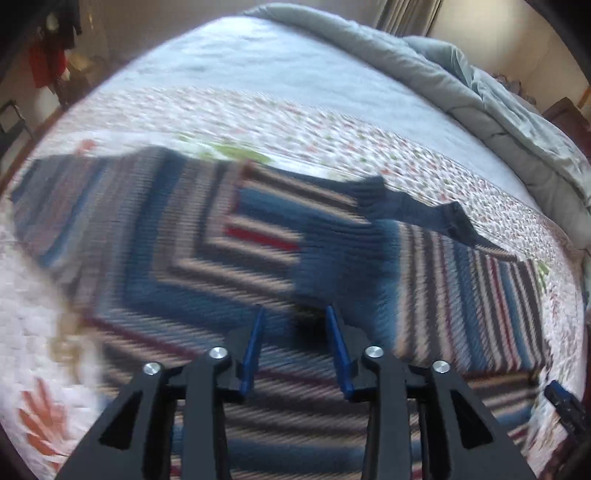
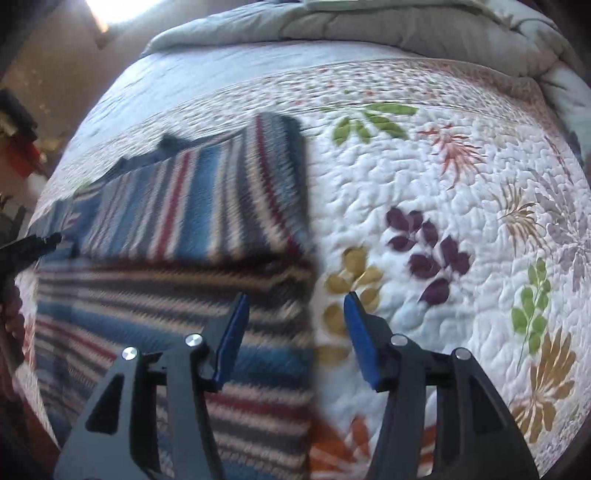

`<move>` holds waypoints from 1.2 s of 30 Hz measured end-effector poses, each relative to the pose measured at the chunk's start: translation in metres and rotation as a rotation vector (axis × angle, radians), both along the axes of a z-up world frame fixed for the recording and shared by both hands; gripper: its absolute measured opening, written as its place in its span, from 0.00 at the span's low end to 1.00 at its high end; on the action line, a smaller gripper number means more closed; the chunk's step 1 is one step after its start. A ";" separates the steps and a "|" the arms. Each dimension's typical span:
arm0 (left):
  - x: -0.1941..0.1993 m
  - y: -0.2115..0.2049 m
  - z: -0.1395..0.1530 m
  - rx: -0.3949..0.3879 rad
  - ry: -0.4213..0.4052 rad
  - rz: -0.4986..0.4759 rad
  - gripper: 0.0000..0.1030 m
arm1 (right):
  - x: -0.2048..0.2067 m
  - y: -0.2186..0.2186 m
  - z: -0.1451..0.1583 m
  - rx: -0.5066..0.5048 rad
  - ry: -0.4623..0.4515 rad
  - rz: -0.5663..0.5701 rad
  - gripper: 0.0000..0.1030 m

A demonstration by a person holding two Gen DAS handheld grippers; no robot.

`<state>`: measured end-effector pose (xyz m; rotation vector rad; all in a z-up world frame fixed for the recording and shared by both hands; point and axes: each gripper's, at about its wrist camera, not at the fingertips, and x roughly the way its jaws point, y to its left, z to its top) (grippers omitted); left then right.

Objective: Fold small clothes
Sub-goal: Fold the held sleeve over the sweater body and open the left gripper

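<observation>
From the left wrist camera, the left gripper [image 1: 294, 314] hangs just above a striped knit sweater [image 1: 207, 251], its blue fingers [image 1: 255, 343] spread apart with nothing between them. The sweater lies flat on a white quilt [image 1: 332, 136] printed with leaves, which covers the bed; bands of blue, cream, grey and red run across the knit, and one sleeve is folded over the body so its stripes cross the others at an angle. The dark blue collar [image 1: 417, 210] sits at the garment's far edge. A grey comforter [image 1: 461, 85] is bunched along the far side of the bed. The picture is blurred, so finer detail cannot be read.

From the right wrist camera, the right gripper [image 2: 297, 299] is also open and empty, its blue fingers [image 2: 360, 339] wide apart. It hovers over the right-hand edge of the sweater [image 2: 177, 236]: one finger is above the knit, the other above the bare quilt [image 2: 443, 229]. The comforter [image 2: 369, 29] lies along the top.
</observation>
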<state>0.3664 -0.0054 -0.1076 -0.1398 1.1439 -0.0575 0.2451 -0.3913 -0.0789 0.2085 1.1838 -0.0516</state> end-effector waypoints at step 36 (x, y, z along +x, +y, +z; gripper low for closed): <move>0.071 0.355 -0.040 -0.157 0.083 0.597 0.15 | 0.011 0.144 -0.042 -0.136 0.106 0.331 0.69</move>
